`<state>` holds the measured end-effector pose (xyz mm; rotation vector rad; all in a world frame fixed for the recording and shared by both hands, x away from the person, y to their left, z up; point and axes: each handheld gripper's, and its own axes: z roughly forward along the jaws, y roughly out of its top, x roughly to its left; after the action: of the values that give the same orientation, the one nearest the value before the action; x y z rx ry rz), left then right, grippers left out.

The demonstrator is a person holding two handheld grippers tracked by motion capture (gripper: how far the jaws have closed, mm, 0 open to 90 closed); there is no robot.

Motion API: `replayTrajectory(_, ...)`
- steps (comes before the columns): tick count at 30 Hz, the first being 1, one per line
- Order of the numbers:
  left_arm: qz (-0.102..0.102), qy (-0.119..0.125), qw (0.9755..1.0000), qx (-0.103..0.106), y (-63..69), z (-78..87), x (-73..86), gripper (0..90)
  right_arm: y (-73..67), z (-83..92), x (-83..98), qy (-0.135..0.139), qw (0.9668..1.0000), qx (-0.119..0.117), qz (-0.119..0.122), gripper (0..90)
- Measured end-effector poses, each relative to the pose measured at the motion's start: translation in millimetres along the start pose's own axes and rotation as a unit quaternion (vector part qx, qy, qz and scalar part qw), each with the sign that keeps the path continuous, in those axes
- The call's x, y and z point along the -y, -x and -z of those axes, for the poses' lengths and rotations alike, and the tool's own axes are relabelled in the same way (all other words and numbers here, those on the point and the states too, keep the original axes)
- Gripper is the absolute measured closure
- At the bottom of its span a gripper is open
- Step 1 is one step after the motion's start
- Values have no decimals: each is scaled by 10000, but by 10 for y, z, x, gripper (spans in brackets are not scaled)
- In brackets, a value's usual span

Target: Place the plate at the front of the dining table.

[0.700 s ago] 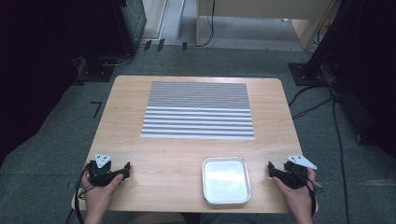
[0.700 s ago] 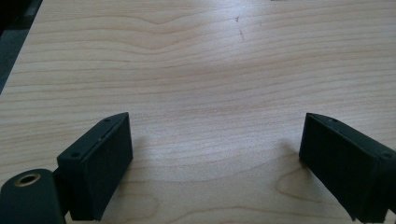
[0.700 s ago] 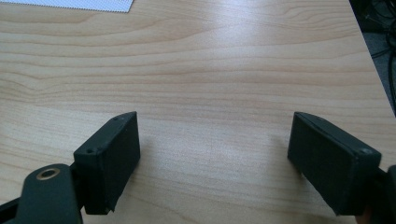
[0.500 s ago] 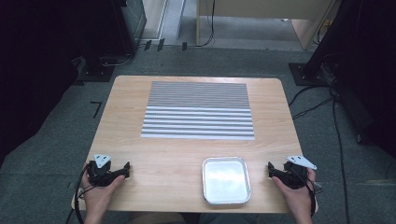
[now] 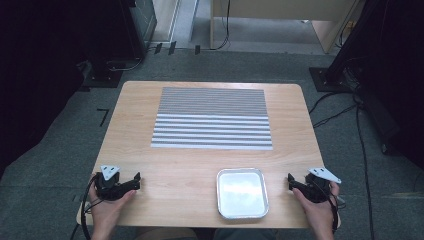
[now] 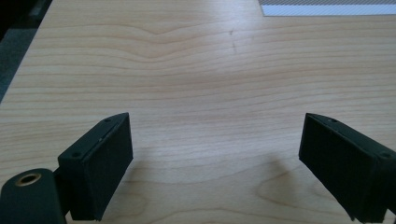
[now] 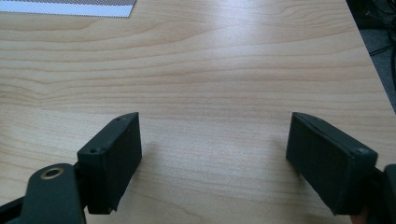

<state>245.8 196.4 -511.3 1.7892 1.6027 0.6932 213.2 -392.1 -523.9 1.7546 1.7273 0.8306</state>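
Resting at the near edge of the desk (image 5: 200, 165), both tools sit idle: the left gripper (image 5: 136, 181) lies at about seven o'clock on the wood and the right gripper (image 5: 290, 181) at about five o'clock, each cupped in a hand. In the left gripper view the two black jaws stand wide apart with nothing but bare wood grain between them; the right gripper view shows the same, jaws spread and empty.

The metal tray (image 5: 242, 193) lies flat at roughly six o'clock, nearer the right gripper than the left, with nothing in it as far as I can see. A striped mat (image 5: 213, 118) covers the far middle of the desk, toward twelve o'clock.

If the tray is what gets picked up, I would bring the right gripper in low from the side, jaws kept wide, and close on the raised rim rather than the slick floor. The thin rim looks likely to slip or tip, so a level wrist seems wise.
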Motion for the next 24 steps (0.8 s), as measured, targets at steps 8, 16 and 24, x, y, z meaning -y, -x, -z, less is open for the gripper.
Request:
replayTrajectory(8,205,21,9997,99,23,33,-23,129,-59,38,-6,38,10000,21,38,196)
replayTrajectory(16,560,93,9972,480,74,73,-56,127,-121,75,-15,80,9999,10,123,203)
replayTrajectory(24,501,95,9971,569,173,103,-62,126,-159,117,-20,135,9998,-17,146,207)
